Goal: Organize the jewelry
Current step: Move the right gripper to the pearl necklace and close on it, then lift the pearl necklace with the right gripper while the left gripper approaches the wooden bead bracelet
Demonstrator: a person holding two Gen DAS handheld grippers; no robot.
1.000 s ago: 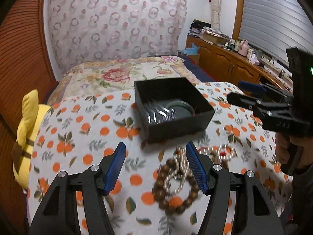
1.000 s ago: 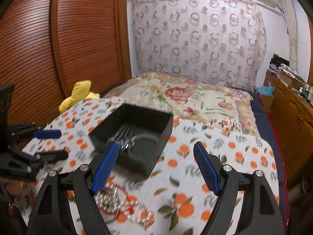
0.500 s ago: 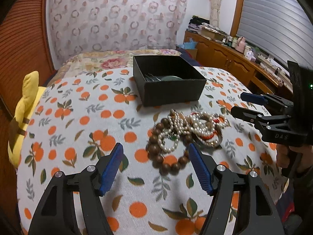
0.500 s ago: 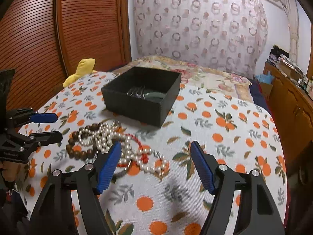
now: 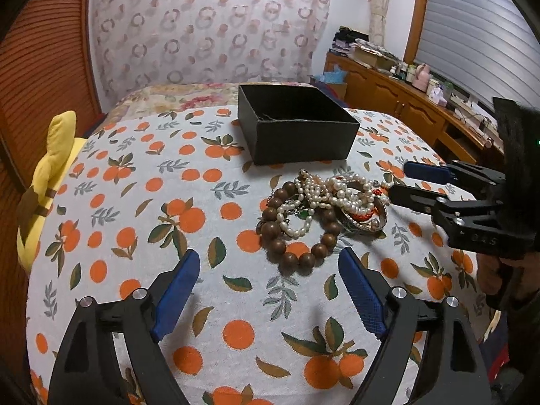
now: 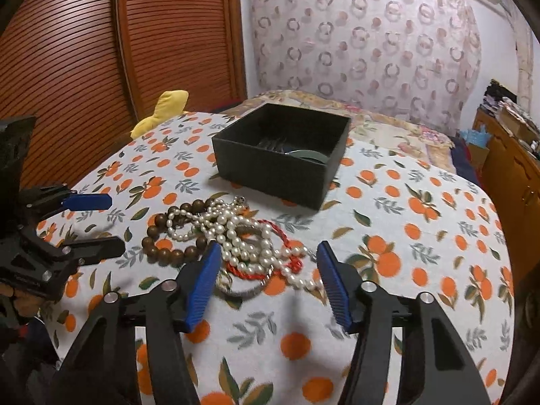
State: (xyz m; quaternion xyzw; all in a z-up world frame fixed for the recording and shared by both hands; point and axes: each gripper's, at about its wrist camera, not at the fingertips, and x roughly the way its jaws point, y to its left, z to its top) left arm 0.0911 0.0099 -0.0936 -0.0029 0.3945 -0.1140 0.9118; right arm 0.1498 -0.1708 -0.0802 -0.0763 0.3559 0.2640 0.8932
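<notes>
A tangled jewelry pile lies on the orange-print tablecloth: a brown wooden bead bracelet (image 5: 287, 236), white pearl strands (image 5: 334, 195), a red cord (image 6: 266, 268) and a metal bangle (image 5: 368, 222). The pile also shows in the right wrist view (image 6: 229, 233). A black open box (image 5: 293, 128) stands just behind it, with dark items inside (image 6: 297, 152). My left gripper (image 5: 270, 290) is open and empty, just short of the wooden beads. My right gripper (image 6: 268, 276) is open and empty, its tips at the near edge of the pearls; it also shows in the left wrist view (image 5: 405, 182).
A yellow plush toy (image 5: 44, 182) sits at the table's left edge. A wooden slatted wardrobe (image 6: 101, 50) stands on the left, a bed (image 6: 388, 125) behind the table, and a cluttered wooden sideboard (image 5: 422, 101) on the right.
Both grippers have drawn back and lowered toward the table. The view has shifted from the box to the jewelry pile, which now lies just ahead of both grippers.
</notes>
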